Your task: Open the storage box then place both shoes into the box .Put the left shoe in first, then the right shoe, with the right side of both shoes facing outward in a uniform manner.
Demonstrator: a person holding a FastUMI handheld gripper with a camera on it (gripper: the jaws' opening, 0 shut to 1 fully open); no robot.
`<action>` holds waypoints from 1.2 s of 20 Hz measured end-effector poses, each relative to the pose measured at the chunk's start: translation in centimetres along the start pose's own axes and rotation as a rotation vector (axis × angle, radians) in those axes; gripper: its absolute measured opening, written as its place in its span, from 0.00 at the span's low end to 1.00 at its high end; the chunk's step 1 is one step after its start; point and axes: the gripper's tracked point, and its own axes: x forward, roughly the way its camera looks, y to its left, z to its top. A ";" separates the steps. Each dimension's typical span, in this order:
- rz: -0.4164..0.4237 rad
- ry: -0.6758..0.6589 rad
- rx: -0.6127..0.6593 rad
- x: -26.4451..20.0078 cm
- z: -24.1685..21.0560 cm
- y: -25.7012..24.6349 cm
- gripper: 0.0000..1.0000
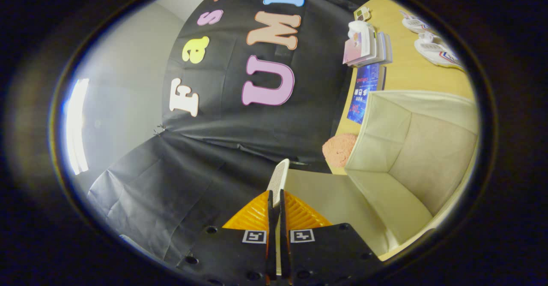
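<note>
Now the gripper (pixel 276 200) is clenched on the lid flap (pixel 279 179) of the storage box (pixel 411 157), both fingers pressing the thin panel between them and holding it raised. The box stands open just beside the fingers, its pale inside bare. Beyond it on the wooden table (pixel 406 70) lie two white shoes (pixel 432 42), well apart from the box, near a stack of books (pixel 368 46) and a pink fuzzy thing (pixel 340 149).

No wording is legible: print on the blue book (pixel 364 93) is too small to read, and two square coded markers (pixel 254 236) stand on the gripper (pixel 276 196), its fingers pinching the lid (pixel 280 174).
</note>
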 end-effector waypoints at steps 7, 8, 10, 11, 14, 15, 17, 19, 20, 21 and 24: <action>-0.117 0.060 -0.135 2.0 -4.3 -2.3 0.43; -0.131 0.050 -0.149 2.3 -3.7 -2.8 0.62; -0.143 0.026 -0.201 1.8 -1.4 -2.9 1.00; -0.156 0.017 -0.237 1.4 -0.3 -3.0 1.00; -0.184 0.008 -0.333 0.6 4.0 -3.6 1.00; -0.185 0.006 -0.359 0.2 5.4 -3.5 1.00; -0.197 0.006 -0.413 -0.7 8.9 -3.5 1.00; -0.224 0.013 -0.483 -2.0 12.5 -3.6 1.00; -0.248 0.024 -0.528 -2.7 14.6 -4.2 1.00; -0.279 0.036 -0.572 -3.7 16.5 -5.0 1.00; -0.406 0.072 -0.748 -6.8 22.2 -8.9 1.00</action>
